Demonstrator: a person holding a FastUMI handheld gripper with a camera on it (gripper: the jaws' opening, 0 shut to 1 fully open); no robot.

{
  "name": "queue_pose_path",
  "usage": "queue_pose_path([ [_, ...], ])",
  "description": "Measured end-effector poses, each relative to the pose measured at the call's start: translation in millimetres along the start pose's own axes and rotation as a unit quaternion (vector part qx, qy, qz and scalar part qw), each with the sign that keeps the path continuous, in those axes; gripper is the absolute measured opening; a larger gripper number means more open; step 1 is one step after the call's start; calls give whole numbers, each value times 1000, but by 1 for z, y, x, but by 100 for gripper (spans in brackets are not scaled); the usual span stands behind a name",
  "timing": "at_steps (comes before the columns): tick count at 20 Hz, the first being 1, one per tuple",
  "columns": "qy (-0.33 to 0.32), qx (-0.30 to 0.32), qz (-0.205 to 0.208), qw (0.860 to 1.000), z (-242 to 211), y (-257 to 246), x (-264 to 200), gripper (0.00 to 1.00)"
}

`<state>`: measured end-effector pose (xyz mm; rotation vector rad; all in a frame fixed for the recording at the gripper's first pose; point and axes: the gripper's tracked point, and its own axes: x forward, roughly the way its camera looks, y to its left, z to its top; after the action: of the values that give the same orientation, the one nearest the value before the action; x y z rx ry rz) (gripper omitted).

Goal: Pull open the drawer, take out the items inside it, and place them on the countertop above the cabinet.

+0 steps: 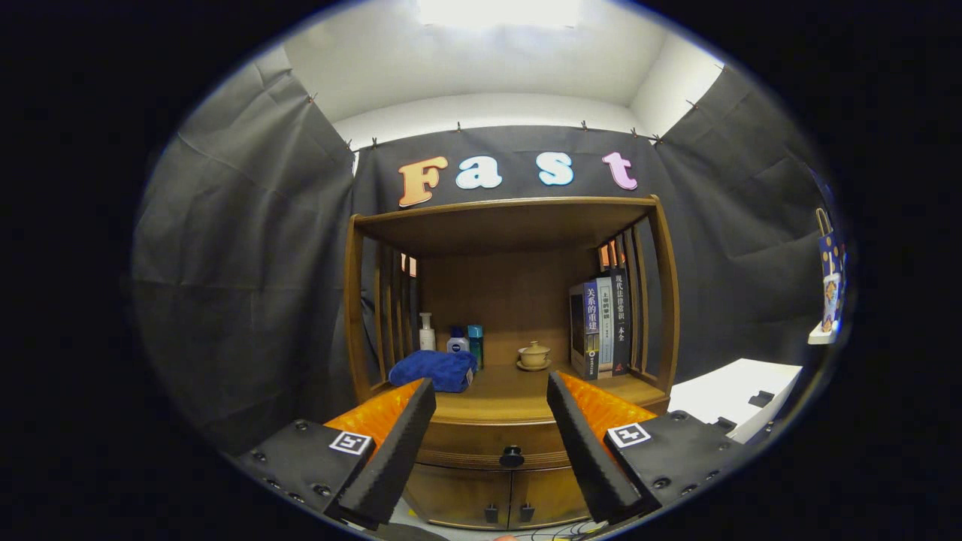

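Note:
A wooden cabinet [511, 315] with an open shelf bay stands ahead against the booth wall. Its drawer [496, 439] is closed, with a round dark knob [512, 455] at the middle of its front. The knob lies beyond my fingers, in line with the gap between them. My gripper [490, 391] is open and holds nothing. The countertop [503, 394] above the drawer carries a folded blue towel [436, 370], three bottles [451, 338], a small lidded tea cup [533, 355] on a saucer, and upright books [601, 327]. What the drawer holds is hidden.
Two small cabinet doors [496, 496] with dark handles sit under the drawer. A white box [740, 394] stands right of the cabinet. A patterned paper bag [830, 278] hangs on the right wall. Cables lie on the floor below the cabinet.

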<state>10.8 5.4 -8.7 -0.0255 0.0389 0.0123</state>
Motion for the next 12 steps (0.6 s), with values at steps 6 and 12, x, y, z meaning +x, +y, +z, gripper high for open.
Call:
queue_pose_path([
  [6,-21,-4,-23,999,10,-13,50,98],
  [12,21,21,-26,999,-56,-8,91,98],
])
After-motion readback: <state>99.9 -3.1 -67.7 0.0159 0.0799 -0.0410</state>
